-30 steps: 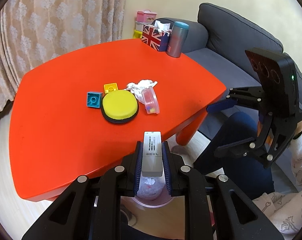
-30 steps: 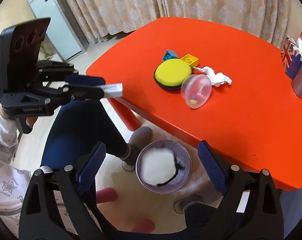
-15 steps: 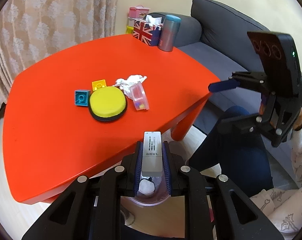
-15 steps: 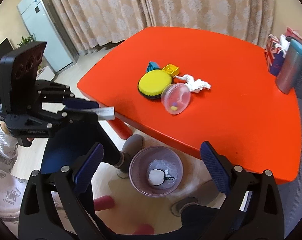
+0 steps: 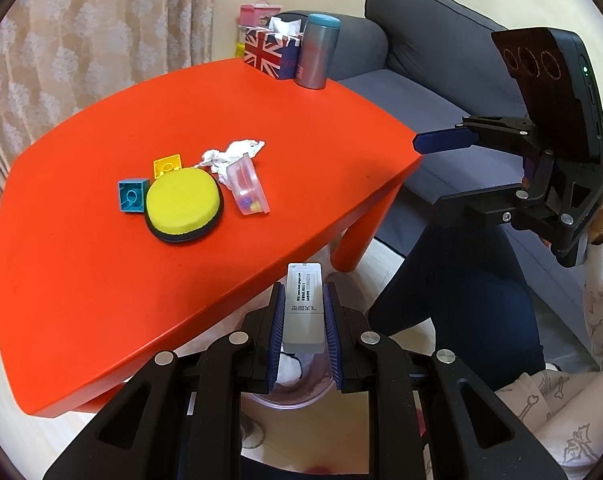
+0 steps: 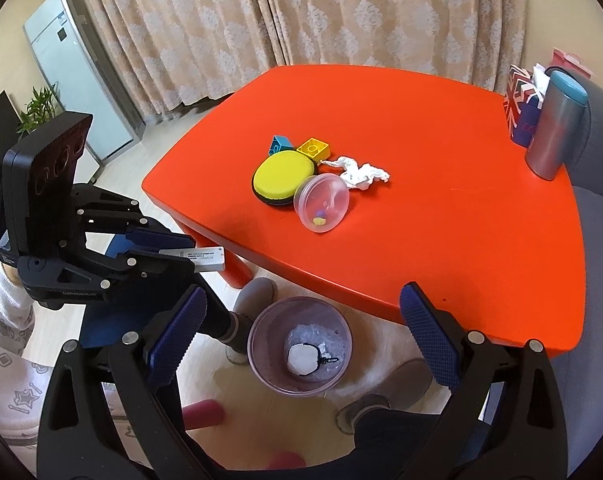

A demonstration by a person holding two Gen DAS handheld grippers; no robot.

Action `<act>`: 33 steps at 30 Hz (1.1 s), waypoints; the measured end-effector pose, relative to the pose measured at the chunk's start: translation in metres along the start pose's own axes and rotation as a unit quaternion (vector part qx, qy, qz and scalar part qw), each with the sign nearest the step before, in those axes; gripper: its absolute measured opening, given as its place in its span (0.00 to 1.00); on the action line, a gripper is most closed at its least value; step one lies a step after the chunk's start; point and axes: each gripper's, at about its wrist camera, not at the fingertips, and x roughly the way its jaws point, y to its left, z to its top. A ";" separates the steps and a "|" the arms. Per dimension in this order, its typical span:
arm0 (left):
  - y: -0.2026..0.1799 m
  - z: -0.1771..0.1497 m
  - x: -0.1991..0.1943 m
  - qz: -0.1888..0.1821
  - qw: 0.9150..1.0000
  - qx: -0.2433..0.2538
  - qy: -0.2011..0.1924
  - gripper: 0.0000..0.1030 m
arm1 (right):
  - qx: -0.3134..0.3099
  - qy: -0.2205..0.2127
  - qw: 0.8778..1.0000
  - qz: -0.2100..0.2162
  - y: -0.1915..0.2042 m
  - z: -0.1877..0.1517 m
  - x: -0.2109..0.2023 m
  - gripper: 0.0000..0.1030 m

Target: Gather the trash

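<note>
**White stick held over the bin, ready to drop**

The left gripper [image 5: 304, 320] holds a small white stick [image 5: 304, 305] with a printed label; its jaws are closed on the two long sides of it. The stick is in the air, just off the near edge of the red table [image 6: 441, 208] and above the floor. Its long axis runs along the fingers, so it points forward and downward, away from the person's hand, and its free end sticks out past the jaw tips toward the table. From the right wrist view the same stick [image 6: 205, 259] looks nearly level and points toward the table leg.

The clear purple bin [image 6: 299, 350] stands on the floor under the table edge, between the person's slippers, with some white trash already inside. In the left wrist view the rim of the bin shows just below the held stick.

I judge that the step in hand is the carrying of this piece to the bin. The next move calls for bringing the stick over the bin mouth and then opening the jaws so it falls in.

The right gripper [image 6: 301, 320] is empty, its jaws wide open, and it hangs above the bin. A crumpled tissue [image 6: 359, 172] is not yet collected from the table.
</note>
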 end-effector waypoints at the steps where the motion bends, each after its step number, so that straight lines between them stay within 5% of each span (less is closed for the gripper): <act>1: -0.001 0.001 0.000 0.000 1.000 0.001 0.001 0.19 | 0.001 -0.001 1.000 0.000 0.000 0.000 0.000 0.93; 10: -0.007 0.004 0.005 -0.002 1.000 0.014 0.004 0.20 | 0.007 -0.006 1.000 0.002 -0.005 0.000 -0.003 0.93; 11: -0.007 0.004 0.005 -0.003 1.000 0.015 0.003 0.25 | 0.008 -0.007 1.000 0.002 -0.006 0.001 -0.003 0.93; 13: -0.007 0.005 0.007 0.001 1.000 0.013 0.000 0.50 | 0.008 -0.007 1.000 0.003 -0.007 0.001 -0.002 0.93; 15: -0.006 0.005 0.005 0.000 1.000 0.009 -0.013 0.84 | 0.008 -0.006 1.000 0.002 -0.007 0.001 -0.002 0.93; 16: -0.005 0.004 0.004 0.003 1.000 0.007 -0.021 0.87 | 0.009 -0.006 1.000 0.002 -0.007 0.001 -0.002 0.93; 33: 0.010 0.004 -0.003 0.029 0.999 -0.024 -0.029 0.93 | 0.009 -0.002 1.000 0.006 -0.004 0.000 0.007 0.93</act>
